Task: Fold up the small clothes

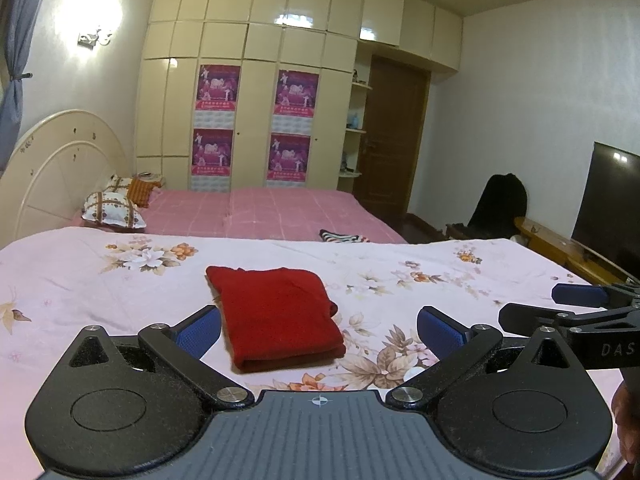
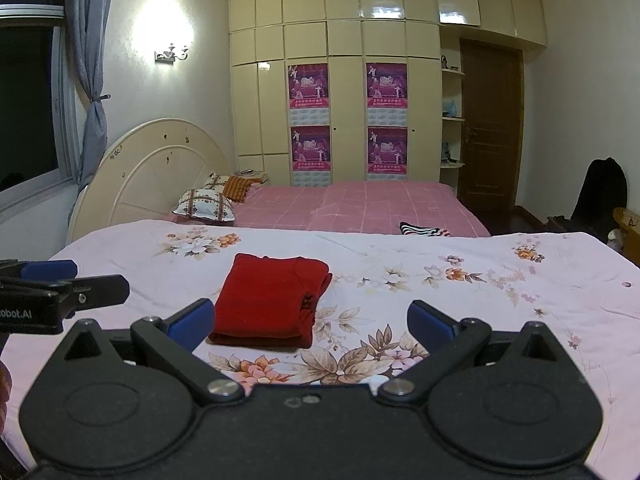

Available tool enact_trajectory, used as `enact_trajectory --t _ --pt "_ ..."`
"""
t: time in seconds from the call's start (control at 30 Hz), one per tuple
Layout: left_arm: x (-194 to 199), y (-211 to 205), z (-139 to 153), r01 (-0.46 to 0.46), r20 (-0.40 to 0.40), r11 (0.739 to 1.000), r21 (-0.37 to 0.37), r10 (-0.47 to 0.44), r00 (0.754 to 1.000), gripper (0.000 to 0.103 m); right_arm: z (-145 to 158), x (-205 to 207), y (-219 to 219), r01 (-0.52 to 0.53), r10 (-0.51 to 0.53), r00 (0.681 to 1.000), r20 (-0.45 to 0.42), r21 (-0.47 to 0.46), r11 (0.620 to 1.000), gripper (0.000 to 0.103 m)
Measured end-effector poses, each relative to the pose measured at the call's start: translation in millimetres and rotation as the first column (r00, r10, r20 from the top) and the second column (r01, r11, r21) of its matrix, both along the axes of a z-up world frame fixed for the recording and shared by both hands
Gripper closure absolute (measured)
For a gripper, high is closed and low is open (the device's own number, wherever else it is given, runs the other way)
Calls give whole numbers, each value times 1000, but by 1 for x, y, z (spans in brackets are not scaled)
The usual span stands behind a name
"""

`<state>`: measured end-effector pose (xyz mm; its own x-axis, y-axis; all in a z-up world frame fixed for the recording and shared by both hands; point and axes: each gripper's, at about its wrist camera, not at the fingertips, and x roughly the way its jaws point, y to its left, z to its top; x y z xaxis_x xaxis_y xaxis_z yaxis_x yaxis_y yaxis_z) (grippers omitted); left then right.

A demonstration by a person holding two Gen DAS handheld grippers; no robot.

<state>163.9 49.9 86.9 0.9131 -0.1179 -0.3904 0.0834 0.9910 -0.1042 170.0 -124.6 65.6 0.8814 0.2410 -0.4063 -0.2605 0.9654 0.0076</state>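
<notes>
Left claw (image 1: 318,330) and right claw (image 2: 310,326) both gape empty; folded red garment (image 1: 276,312) lies straight ahead, nearer the left, long axis running away

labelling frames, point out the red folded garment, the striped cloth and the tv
red folded garment (image 1: 276,316), left wrist view, centre of top layer
striped cloth (image 2: 424,229), right wrist view, its middle
tv (image 1: 608,204), left wrist view, dark screen

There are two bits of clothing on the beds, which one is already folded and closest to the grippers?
The red garment, folded flat on the floral sheet. The striped one lies farther off on the pink bed.
</notes>
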Motion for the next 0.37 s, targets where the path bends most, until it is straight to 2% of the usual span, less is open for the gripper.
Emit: enact_trajectory --t 0.23,0.37 --pt "-4 -2 0 -11 51 1000 7 10 999 0 2 1 -4 -5 5 1000 -4 2 1000 1" --pt "-1 -6 0 -2 44 1000 22 1 999 0 3 3 -6 -9 9 1000 -5 2 1000 1"
